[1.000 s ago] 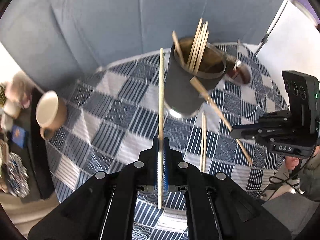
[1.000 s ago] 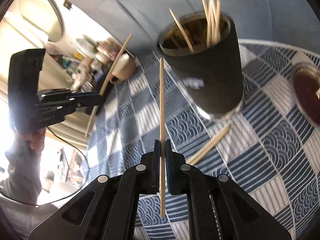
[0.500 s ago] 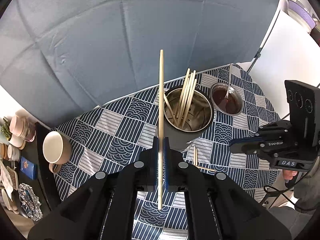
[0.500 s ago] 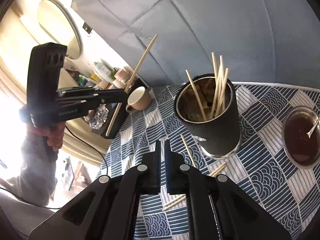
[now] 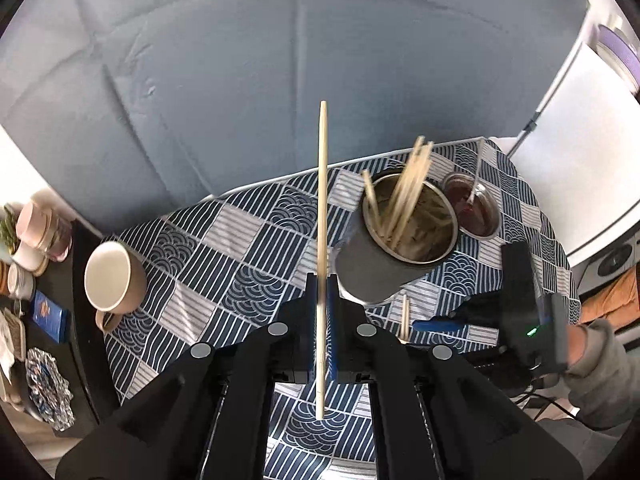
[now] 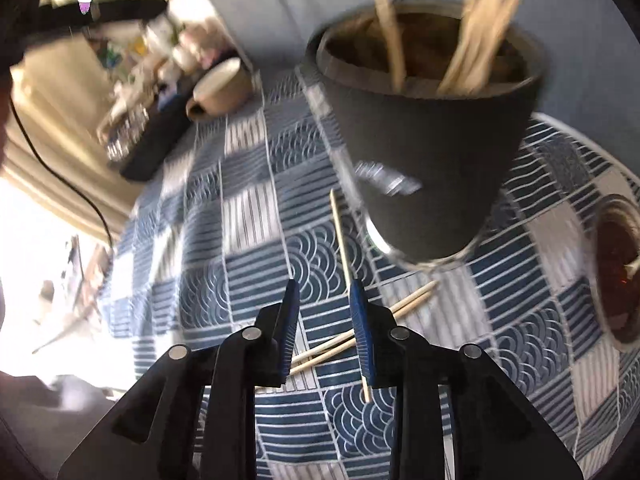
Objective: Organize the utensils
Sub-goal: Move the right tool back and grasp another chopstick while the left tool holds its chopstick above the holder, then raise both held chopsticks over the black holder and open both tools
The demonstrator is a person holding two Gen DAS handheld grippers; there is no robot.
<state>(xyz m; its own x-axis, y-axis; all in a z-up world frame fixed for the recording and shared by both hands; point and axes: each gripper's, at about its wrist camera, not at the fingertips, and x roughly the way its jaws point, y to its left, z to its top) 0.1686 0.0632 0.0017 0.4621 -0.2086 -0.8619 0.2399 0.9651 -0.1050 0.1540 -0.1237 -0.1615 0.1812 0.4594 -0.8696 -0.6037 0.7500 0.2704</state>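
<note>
Left tool [image 5: 321, 300] is clamped on one chopstick [image 5: 322, 208], held upright above the bench. Right tool [image 6: 325, 320], gripping a chopstick a second ago and empty and together half a second ago, now has its fingers apart low over loose chopsticks [image 6: 360, 320] near the bench's front edge. The cup [image 6: 432, 120] behind them holds several chopsticks. Judgement: one delivered; next pickup beginning.

Chopstick [image 5: 321, 216] upright in left claw [image 5: 321, 292]

Motion-blurred black holder [image 6: 432, 152], shelf clutter [image 6: 160, 64]
</note>
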